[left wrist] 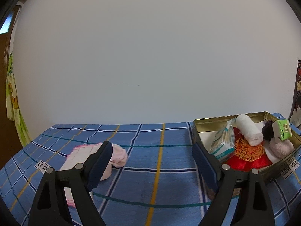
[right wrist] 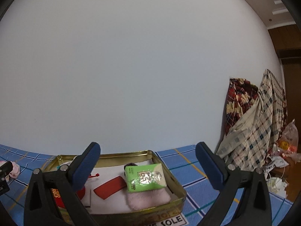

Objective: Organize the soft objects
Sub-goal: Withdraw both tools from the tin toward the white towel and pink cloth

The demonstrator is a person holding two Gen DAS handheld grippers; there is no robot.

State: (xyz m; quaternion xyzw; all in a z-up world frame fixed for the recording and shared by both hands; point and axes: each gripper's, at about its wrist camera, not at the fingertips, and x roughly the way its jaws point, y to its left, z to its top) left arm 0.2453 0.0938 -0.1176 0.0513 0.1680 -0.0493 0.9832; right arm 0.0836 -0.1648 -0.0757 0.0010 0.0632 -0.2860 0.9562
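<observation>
the right gripper (right wrist: 148,151) hangs with its two black, blue-padded fingers (right wrist: 85,164) spread wide and nothing between them. below it a shallow gold metal tin (right wrist: 169,171) sits on a blue plaid tablecloth (right wrist: 188,162). inside the tin a green plastic-wrapped tissue pack (right wrist: 144,177) lies on a fluffy pale pink pouch (right wrist: 148,197), with a flat red rectangular piece (right wrist: 110,187) just left of them. at the right a cream checked cloth (right wrist: 257,130) leans against a dark red floral cushion (right wrist: 239,96) by the white wall (right wrist: 131,66).

On the bed (left wrist: 160,137), the cloth (left wrist: 116,155) lies left; the tin (left wrist: 210,121) with the towel roll (left wrist: 248,130) inside stands right.
</observation>
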